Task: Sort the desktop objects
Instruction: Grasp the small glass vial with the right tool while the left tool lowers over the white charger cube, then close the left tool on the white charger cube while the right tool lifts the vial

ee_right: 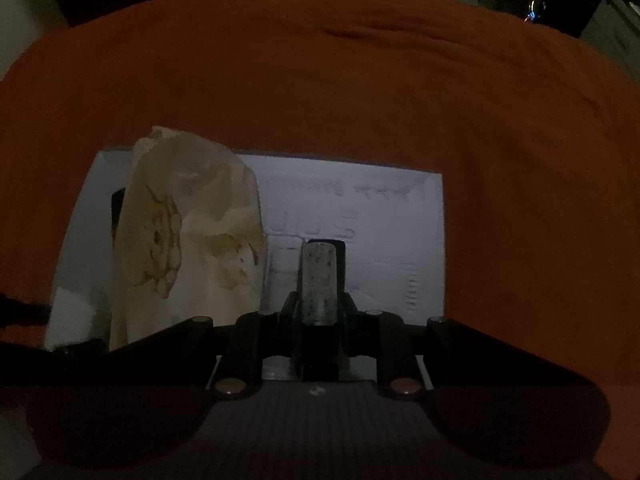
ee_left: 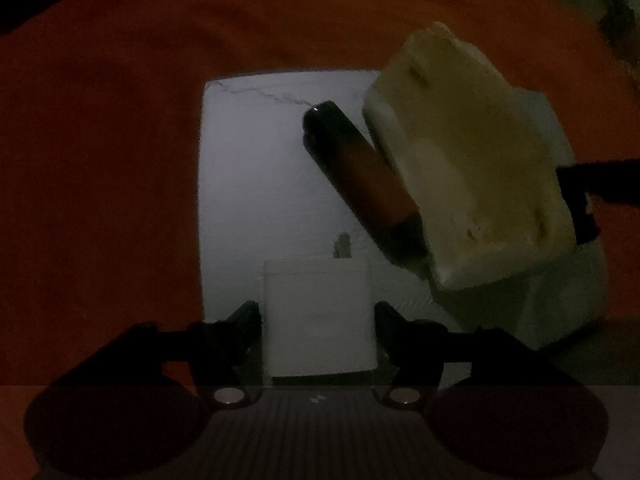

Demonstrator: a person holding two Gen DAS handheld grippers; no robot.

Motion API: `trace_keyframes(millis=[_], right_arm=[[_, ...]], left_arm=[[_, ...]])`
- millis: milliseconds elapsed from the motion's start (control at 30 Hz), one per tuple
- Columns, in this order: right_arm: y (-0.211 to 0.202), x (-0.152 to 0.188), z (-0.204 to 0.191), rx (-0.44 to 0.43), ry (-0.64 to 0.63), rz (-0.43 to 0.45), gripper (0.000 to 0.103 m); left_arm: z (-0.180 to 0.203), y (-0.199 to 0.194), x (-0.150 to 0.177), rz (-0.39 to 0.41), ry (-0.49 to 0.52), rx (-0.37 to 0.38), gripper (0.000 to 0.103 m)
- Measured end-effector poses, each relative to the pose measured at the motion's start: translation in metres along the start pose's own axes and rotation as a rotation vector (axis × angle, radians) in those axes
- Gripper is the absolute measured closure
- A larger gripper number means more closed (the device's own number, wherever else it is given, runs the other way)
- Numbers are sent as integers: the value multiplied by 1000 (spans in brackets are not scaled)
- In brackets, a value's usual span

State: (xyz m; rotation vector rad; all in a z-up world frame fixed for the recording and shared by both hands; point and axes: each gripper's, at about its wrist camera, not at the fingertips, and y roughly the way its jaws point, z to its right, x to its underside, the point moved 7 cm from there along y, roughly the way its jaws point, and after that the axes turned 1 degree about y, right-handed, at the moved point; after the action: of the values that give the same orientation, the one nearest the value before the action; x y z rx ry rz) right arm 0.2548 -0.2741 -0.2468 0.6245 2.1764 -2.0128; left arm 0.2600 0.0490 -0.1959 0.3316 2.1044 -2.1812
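One white tray (ee_left: 240, 184) is seen on an orange cloth (ee_left: 100, 140). A white block (ee_left: 320, 320) is bracketed low centre by the half-open left gripper (ee_left: 319, 312) — the right gripper (ee_right: 322, 280), gloved (ee_left: 460, 160), is clamped on one dark cylinder (ee_left: 356, 176).

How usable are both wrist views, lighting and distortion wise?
Left wrist: heavily underexposed, left gripper a silhouette, white box and cream wrap readable. Right wrist: equally dim, noisy; embossed marks on the box faint; fisheye bows the orange cloth edge.
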Motion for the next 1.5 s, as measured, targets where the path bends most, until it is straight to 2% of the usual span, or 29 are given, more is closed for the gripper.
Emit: trace_keyframes(millis=[233,367,667,1067,1167,1300,1433,1500], right_arm=[[2,3,3,1,18,-3,80],[2,6,7,2,23,-15,79],[-3,8,5,-14,40,-16,81],[-41,11,7,-90,93,30,81],[-52,10,9,-103,110,45,81],[-69,9,13,-127,129,68,81],[-84,9,17,-150,144,90,81],[-91,13,18,-156,145,95,81]], left_arm=[[0,-2,4,-24,-28,14,43],[-1,-3,5,-18,-42,31,50],[-3,-2,2,0,-67,42,51],[-7,-26,5,42,-109,81,51],[-12,-21,0,49,-126,102,51],[-8,-31,1,79,-129,134,51],[3,-48,6,154,-78,155,51],[7,-53,12,163,-76,170,51]])
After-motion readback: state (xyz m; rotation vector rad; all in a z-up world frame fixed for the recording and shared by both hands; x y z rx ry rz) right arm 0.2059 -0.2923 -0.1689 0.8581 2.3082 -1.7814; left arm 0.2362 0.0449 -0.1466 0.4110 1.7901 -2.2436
